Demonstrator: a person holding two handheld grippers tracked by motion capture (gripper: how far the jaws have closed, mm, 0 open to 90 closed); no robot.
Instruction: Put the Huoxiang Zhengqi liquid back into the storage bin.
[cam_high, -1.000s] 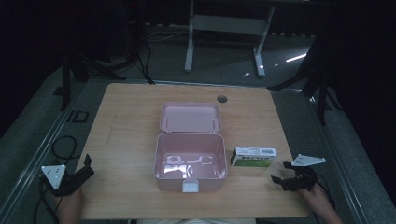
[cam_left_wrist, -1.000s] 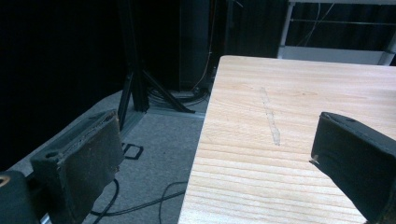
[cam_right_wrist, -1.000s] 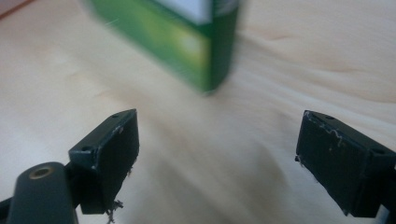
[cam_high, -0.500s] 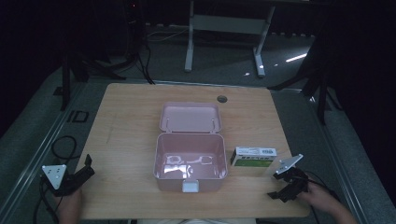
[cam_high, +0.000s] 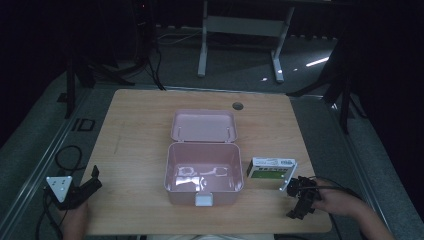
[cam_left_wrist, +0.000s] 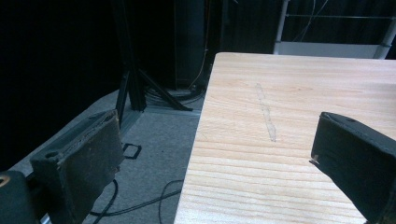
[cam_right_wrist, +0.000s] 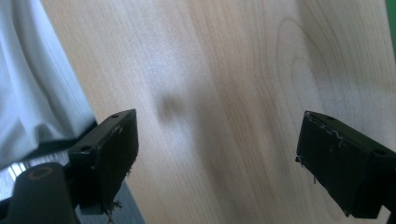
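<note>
Right gripper (cam_high: 299, 200): jaws spread wide, nothing between them, over the wooden table (cam_high: 140, 130) just beside the small white-and-green cardboard box (cam_high: 270, 171), which lies right of the open pink plastic lunch box (cam_high: 204, 172). Left gripper (cam_high: 82, 189): jaws wide apart, empty, at the table's near-left edge.

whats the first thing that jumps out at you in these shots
The open pink box at the middle of the wooden table, its lid laid back, draws the eye first. Next comes the small green and white carton just to its right, with the right gripper beside it, jaws open. The left gripper sits open at the table's near left corner.
</note>
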